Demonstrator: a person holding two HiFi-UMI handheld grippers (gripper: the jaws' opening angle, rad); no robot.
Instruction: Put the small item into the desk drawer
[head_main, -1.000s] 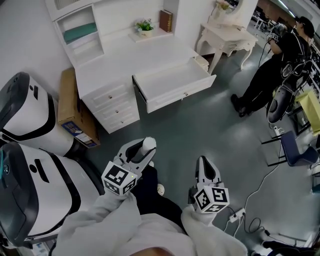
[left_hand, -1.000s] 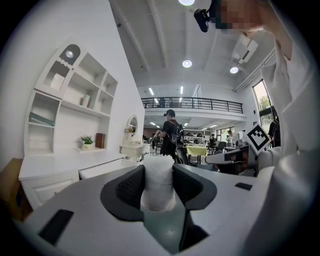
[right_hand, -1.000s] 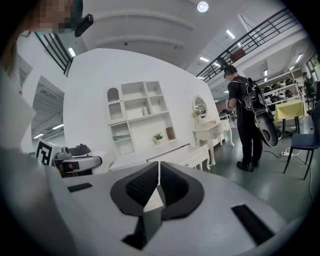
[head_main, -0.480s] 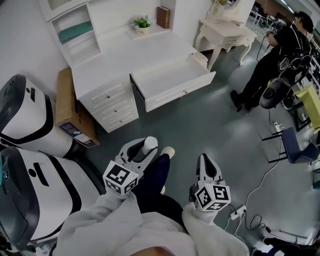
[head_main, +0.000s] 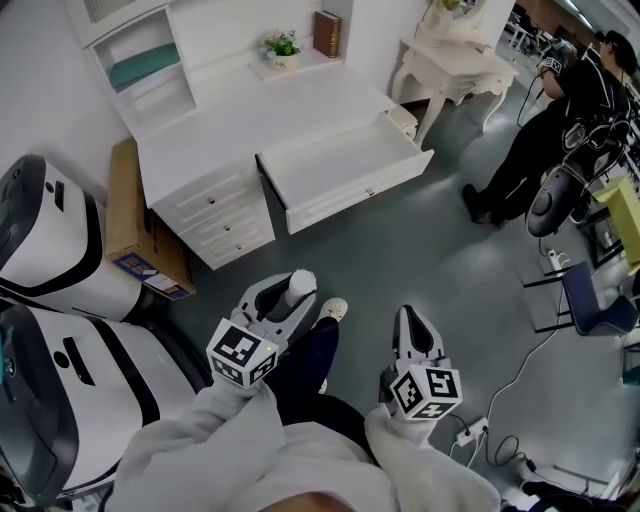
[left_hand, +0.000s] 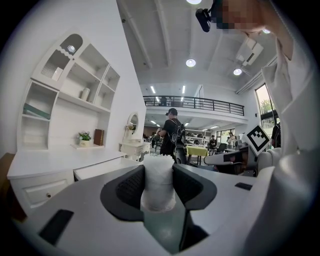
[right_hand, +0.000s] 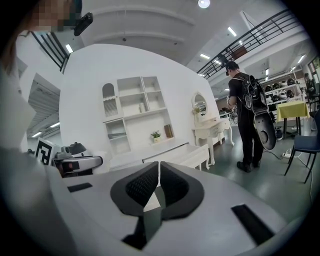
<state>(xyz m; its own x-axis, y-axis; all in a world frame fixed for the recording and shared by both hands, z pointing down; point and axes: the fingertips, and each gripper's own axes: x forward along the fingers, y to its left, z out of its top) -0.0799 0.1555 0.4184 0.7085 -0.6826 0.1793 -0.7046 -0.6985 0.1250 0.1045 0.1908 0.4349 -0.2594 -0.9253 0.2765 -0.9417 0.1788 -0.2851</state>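
Between the pads of my left gripper (head_main: 284, 298) the small item (left_hand: 159, 179) stands upright, a white, crumpled-looking roll. The jaws are clamped on its two sides and it rises a little above them. My right gripper (head_main: 413, 336), at three o'clock of the left, carries nothing; its jaws are closed together, with only a thin slit between the pads.

The desk drawer (head_main: 345, 168) lies at twelve o'clock of the item, pulled out and showing a bare white bottom, well apart from both tools, with open floor between. The desk (head_main: 255, 115) behind it carries a potted plant (head_main: 284, 46) and a book (head_main: 328, 33) at its far edge. A cardboard box (head_main: 125, 215) leans at its side, at ten o'clock.

Change noted: over the last second the grip has not altered, but my shoe (head_main: 335, 309) has come forward beside the left gripper, and desk and box have shifted slightly in the head view. I judge this a walking approach — carry phase, release not yet due. A person (head_main: 560, 105) stands at two o'clock, clear of my line.
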